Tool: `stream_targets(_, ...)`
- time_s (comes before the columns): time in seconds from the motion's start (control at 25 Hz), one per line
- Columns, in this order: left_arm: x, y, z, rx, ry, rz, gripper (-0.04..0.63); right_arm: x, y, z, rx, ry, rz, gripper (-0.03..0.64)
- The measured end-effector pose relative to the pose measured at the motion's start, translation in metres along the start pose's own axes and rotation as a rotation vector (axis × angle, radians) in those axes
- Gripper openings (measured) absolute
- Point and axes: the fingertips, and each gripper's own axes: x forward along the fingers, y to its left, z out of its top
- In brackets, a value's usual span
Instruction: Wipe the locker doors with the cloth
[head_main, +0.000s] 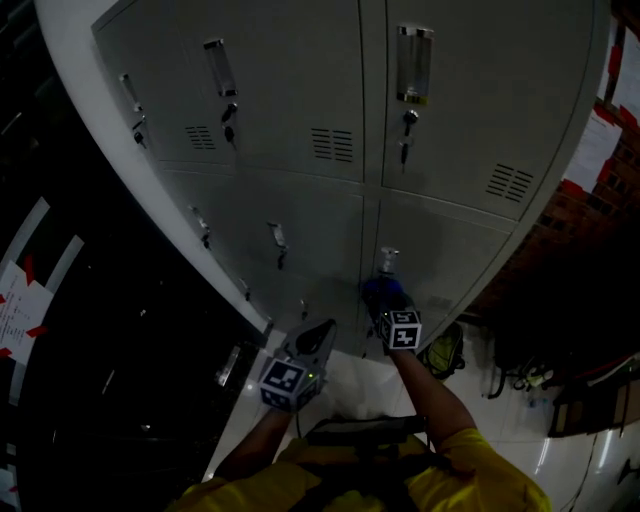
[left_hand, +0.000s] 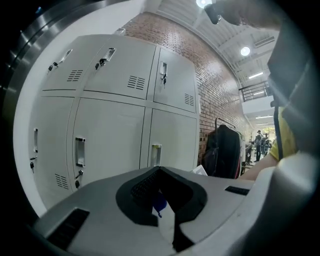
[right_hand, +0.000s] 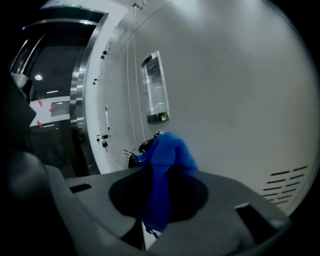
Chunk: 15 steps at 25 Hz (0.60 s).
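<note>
Cloth (right_hand: 172, 150), blue and soft, pinched tight in closed jaws of right gripper (right_hand: 155, 175), right by grey locker door (right_hand: 235, 90), lower middle of head view. Looks light and floppy, bends easily; best held by bunched middle. Left gripper (left_hand: 159, 175) at lower left, jaws together, only tiny blue speck between.

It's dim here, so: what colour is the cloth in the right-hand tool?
The soft fabric cloth is bright blue, clearest in the right gripper view.
</note>
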Motion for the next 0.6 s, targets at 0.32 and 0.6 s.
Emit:
stream_targets(0.32,0.038,-0.023,0.007,0.038,0.004,-0.101,0.003,-0.104,-0.144,-0.022,0.058,-0.038,-0.254,0.063)
stream_targets(0.6,0.051,-0.033,0.015,0.048,-0.005,-0.137,0.003,-0.129,-0.174,-0.023,0.098,-0.052,-0.297,0.064)
